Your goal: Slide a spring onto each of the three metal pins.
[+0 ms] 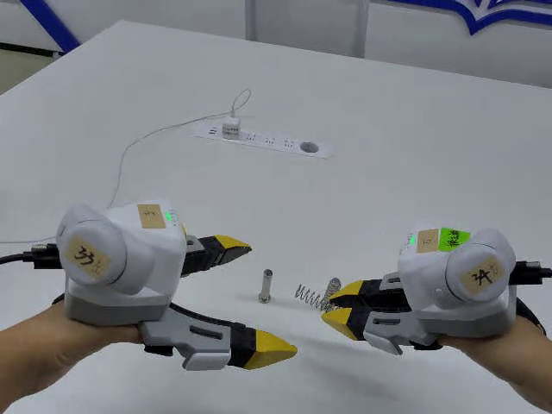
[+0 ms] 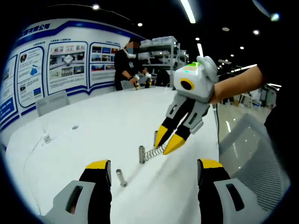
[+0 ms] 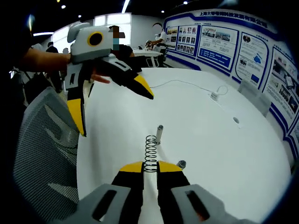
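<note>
Your right gripper [image 1: 330, 309] has its yellow-tipped jaws pinched narrow on the right end of a spring [image 1: 311, 296]. The spring lies almost level just over the white table [image 1: 414, 155] and points left toward an upright metal pin [image 1: 266, 286] (near it, with a gap between). A second pin [image 1: 333, 284] stands just beyond the spring. Your left gripper [image 1: 266, 300] hangs at the left with its jaws spread wide, holding nothing. A power strip [image 1: 263, 140] lies far off.
</note>
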Demonstrator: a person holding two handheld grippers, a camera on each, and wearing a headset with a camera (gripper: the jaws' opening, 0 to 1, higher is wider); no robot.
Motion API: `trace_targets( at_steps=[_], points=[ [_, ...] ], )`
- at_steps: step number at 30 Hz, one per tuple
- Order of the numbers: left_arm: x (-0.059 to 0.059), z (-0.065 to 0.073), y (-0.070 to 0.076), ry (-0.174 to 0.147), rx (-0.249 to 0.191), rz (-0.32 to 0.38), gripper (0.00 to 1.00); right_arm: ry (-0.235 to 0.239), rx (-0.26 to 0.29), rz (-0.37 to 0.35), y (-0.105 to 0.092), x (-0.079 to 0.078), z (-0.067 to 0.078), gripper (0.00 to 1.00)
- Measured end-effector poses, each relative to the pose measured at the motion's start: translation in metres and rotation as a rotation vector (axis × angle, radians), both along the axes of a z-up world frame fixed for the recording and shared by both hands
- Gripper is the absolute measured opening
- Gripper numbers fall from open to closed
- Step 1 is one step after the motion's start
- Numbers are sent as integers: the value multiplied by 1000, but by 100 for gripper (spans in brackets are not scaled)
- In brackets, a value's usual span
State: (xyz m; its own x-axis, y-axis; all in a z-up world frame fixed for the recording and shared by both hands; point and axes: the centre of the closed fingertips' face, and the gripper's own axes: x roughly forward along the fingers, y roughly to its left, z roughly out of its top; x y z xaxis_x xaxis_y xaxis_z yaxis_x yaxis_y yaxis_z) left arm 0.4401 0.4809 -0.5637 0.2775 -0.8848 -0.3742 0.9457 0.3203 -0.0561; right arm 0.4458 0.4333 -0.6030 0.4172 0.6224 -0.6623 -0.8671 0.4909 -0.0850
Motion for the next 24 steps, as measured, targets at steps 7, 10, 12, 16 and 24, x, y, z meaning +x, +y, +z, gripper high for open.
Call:
trace_targets(
  at_steps=[7,10,12,16,24],
  points=[
    [1,7,-15,-17,-15,-33,71,-41,-14,38,-3,-5,18,10],
    [-1,13,-20,-47,-28,-55,64,-51,-7,52,-3,-6,24,10],
    [-5,12,-22,-68,-10,-92,54,-68,-4,87,0,-9,29,10],
    [-9,13,-25,-67,-11,-111,49,-92,-9,125,0,-12,34,11],
    [-8,12,-27,-72,-5,-120,46,-106,-5,184,1,-19,44,11]
  ],
)
